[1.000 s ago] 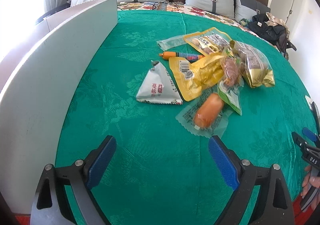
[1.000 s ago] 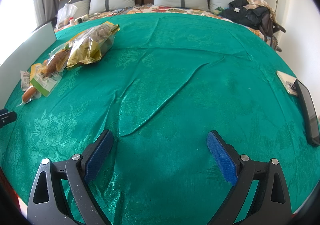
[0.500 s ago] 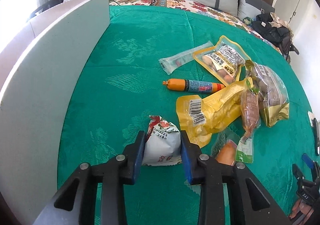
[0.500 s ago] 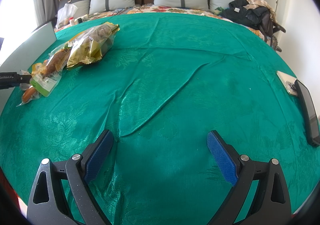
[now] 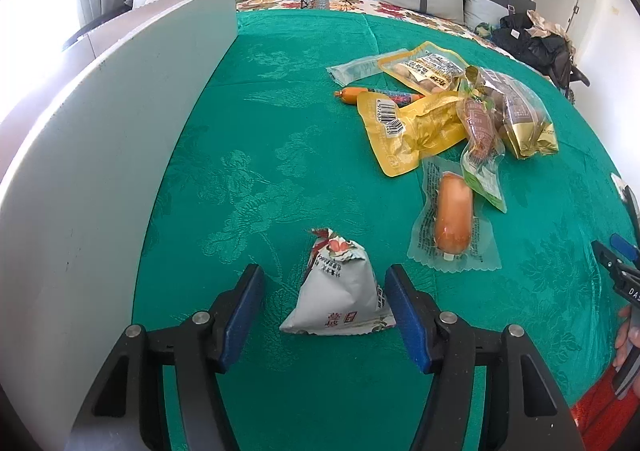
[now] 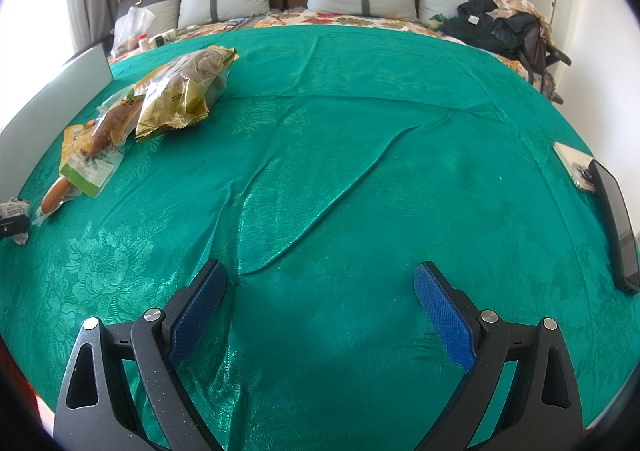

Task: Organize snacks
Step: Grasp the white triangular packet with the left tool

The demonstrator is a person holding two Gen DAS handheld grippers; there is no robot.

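Left gripper (image 5: 324,303) fingers just opened, apart, white snack bag (image 5: 336,295) between them on green surface (image 5: 240,171), let go. Snack pile (image 5: 448,119) at 1 o'clock. Back away straight, no bumping. Right gripper (image 6: 320,311) fingers apart, empty.

Glossy green damask cloth (image 6: 360,131), shiny plastic snack packets (image 5: 416,127)
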